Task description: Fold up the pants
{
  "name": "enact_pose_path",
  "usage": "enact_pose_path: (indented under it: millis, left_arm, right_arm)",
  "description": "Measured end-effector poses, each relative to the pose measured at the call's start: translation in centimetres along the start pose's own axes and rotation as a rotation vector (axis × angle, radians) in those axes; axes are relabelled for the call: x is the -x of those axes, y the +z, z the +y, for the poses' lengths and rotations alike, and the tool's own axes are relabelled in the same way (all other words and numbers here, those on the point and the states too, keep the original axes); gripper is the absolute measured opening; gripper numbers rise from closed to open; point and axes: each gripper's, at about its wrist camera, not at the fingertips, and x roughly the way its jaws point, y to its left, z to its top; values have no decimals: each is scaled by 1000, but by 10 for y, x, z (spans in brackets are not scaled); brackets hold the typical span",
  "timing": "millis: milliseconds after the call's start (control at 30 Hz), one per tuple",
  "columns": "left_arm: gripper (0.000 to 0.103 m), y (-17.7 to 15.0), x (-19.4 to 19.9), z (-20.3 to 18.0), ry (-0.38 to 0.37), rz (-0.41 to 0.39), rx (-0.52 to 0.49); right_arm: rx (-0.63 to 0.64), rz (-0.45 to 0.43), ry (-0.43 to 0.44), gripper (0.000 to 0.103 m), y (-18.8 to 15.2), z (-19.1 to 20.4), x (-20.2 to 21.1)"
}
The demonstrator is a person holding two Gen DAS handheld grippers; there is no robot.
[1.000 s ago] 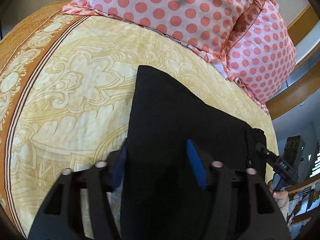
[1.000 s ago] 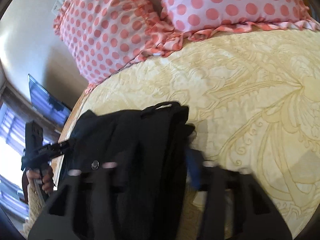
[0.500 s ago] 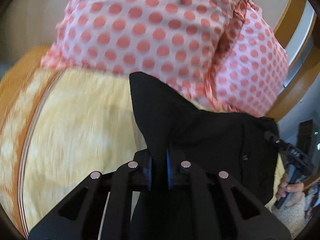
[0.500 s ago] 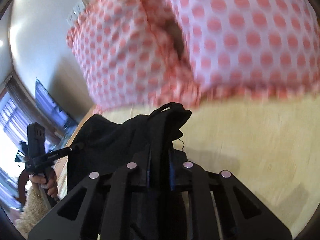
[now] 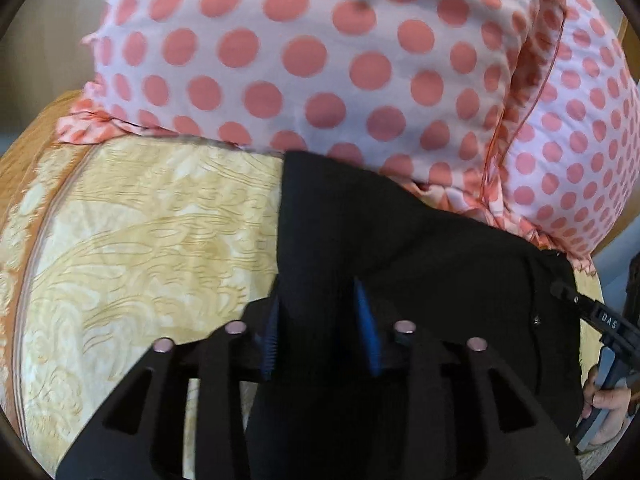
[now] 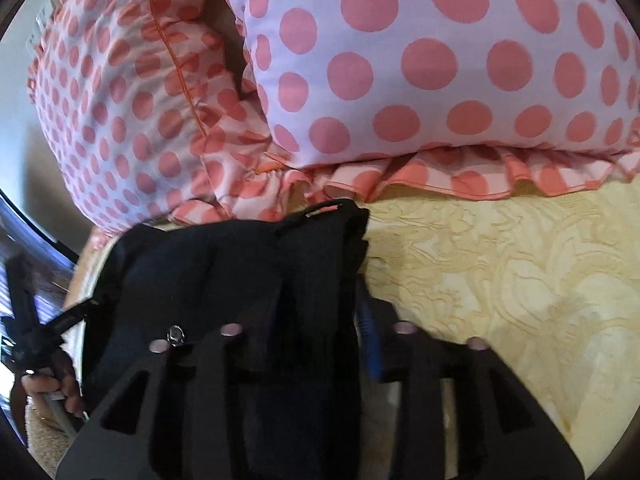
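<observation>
The black pants [image 5: 420,256] lie on the yellow patterned bedspread [image 5: 152,232], their far edge close to the polka-dot pillows. My left gripper [image 5: 320,328] is open, its blue pads either side of the cloth at one end. In the right wrist view the pants [image 6: 224,272] show a button and a waistband loop. My right gripper [image 6: 308,340] is open too, with one blue pad [image 6: 370,344] showing at the pants' right edge and the other hidden by cloth. The right gripper [image 5: 600,320] shows at the left wrist view's edge.
Two pink pillows with coral dots [image 5: 320,52] [image 6: 440,60] lie right behind the pants. The bed's orange border [image 5: 24,184] runs on the left. A wooden frame and a window sit past the bed's edge [image 6: 24,232].
Both grippers carried the pants' end toward the pillows, then opened from shut and let the cloth go. The pants now rest on the bed near the pillows.
</observation>
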Motion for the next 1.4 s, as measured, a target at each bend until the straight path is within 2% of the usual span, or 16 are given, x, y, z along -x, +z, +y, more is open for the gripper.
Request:
enact_pose_path:
  millis: [33, 67, 100, 167, 200, 300, 400, 533, 633, 733, 800, 867, 1000, 1167, 1233, 1400]
  left_arm:
    - [39, -4, 10, -1, 11, -28, -7]
    - [46, -11, 25, -2, 5, -68, -25]
    - [54, -18, 41, -3, -16, -106, -36]
    - [62, -33, 68, -7, -89, -149, -52]
    - [65, -43, 79, -9, -144, -155, -61]
    - [67, -69, 92, -19, -238, -119, -81]
    - [67, -86, 82, -29, -270, -40, -105]
    - [66, -98, 49, -39, -196, 46, -147]
    - [68, -101, 50, -46, -160, 17, -184]
    - [69, -106, 61, -45, -145, 8, -161]
    - [83, -119, 80, -38, -110, -28, -185]
    - [95, -140, 101, -36, -30, -72, -241]
    - [97, -182, 123, -31, 54, -112, -291]
    - [97, -225, 129, -16, 81, -82, -244]
    - [97, -232, 130, -17, 94, -103, -249]
    - [101, -240, 130, -18, 116, -131, -256]
  right_arm:
    - [7, -21, -26, 48, -3, 1, 8]
    - [21, -52, -37, 52, -5, 2, 19]
    - [48, -102, -37, 62, -11, 7, 36]
    - [94, -154, -21, 73, -27, 15, 61]
    - [128, -157, 24, 73, -40, 25, 72]
    - [181, -108, 112, 73, -71, 45, 80]
    - [216, -58, 138, 73, -92, 59, 76]
    - [193, 45, 106, 74, -106, 58, 47]
    - [209, 16, 107, 79, -108, 59, 42]
    - [206, -16, 50, 81, -112, 66, 54]
    - [228, -52, 30, 92, -121, 71, 71]
    - [251, -107, 14, 101, -141, 82, 92]
    - [282, -177, -53, 102, -187, 96, 111]
    - [214, -124, -66, 102, -217, 95, 100]
    - [202, -112, -81, 102, -226, 95, 95]
    - [287, -124, -199, 102, -241, 114, 89]
